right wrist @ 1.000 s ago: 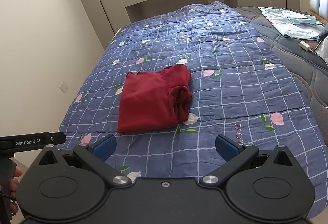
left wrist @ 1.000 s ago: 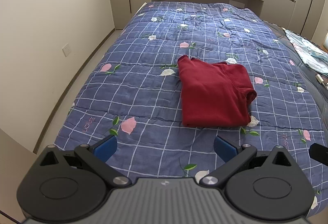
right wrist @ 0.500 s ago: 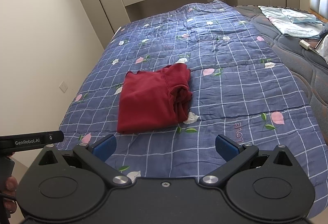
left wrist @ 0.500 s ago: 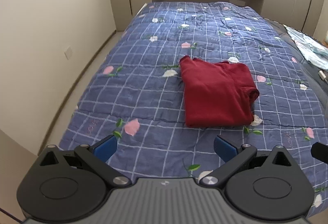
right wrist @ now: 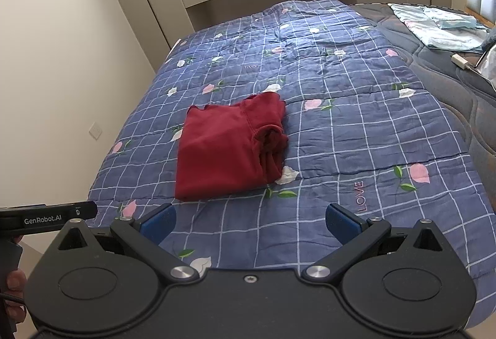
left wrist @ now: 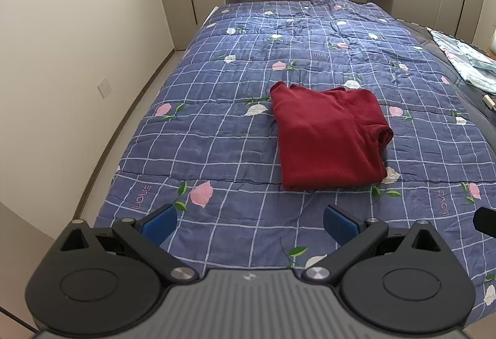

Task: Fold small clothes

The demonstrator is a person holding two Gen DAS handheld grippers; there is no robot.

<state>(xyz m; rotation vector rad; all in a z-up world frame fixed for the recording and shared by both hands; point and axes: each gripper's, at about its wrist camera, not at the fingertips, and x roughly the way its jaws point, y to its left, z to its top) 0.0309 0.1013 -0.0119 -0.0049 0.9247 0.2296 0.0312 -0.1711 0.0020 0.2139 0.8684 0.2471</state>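
A dark red garment lies folded into a rough rectangle on the blue checked floral quilt; it also shows in the right wrist view, with its bunched folds on the right side. My left gripper is open and empty, held above the quilt's near edge, short of the garment. My right gripper is open and empty too, also back from the garment. The left gripper's body shows at the left edge of the right wrist view.
A light blue cloth lies on the dark mattress at the far right, with a white charger near it. A wall runs along the bed's left side. Cabinets and a window stand beyond the bed's far end.
Both grippers have drawn back and risen slightly from the bed, so the garment looks a little farther off. The garment has not moved. Both stay open.
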